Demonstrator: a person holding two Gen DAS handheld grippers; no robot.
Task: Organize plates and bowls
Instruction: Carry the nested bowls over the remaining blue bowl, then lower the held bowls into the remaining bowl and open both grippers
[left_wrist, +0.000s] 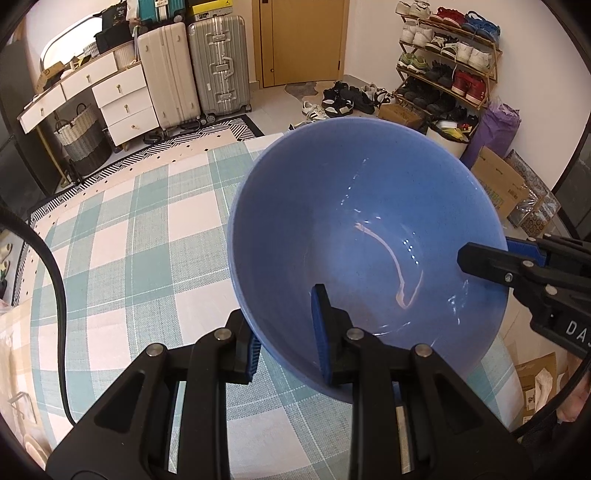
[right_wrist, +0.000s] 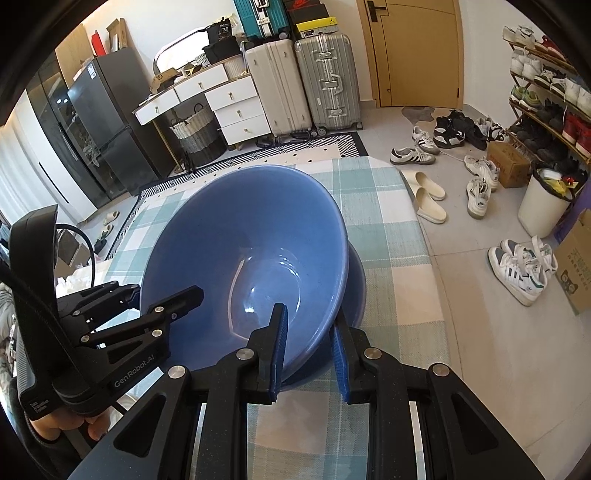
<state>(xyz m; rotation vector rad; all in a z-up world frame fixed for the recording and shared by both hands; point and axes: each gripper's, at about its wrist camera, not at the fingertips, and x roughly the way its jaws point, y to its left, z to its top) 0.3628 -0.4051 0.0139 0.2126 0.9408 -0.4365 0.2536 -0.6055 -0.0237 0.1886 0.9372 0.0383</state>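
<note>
Gripping the rim of a blue bowl (left_wrist: 365, 236), the left tool (left_wrist: 286, 341) is clenched on the near wall at approx. 6 o'clock of that bowl in the left wrist view: one blue-padded finger (left_wrist: 320, 332) sits inside, the other outside against the wall. The bowl is tilted, its mouth turned toward the camera, w/ a pale curved streak seen on the inner surface. The right tool (left_wrist: 480, 258) is seen at 3 o'clock, its black finger touching the rim there.

In the right wrist view the right tool (right_wrist: 308, 345) is closed on the same bowl (right_wrist: 243, 258) at approx. 5 o'clock of its rim, one pad (right_wrist: 280, 343) inside, the other outside. A second blue bowl (right_wrist: 356, 280) lies beneath, its edge showing at 3–4 o'clock; the top bowl is nested into it at a slant, not flush. The left tool (right_wrist: 162, 306) reaches in at 8 o'clock onto the rim.

Both bowls are over the counter, covered w/ a green-and-white checked cloth (right_wrist: 388, 229). Beyond it, at 12 o'clock, suitcases (right_wrist: 303, 81) and a white drawer unit (right_wrist: 236, 107) are seen; shoes (right_wrist: 476, 192) are scattered on the floor at 2–3 o'clock.
</note>
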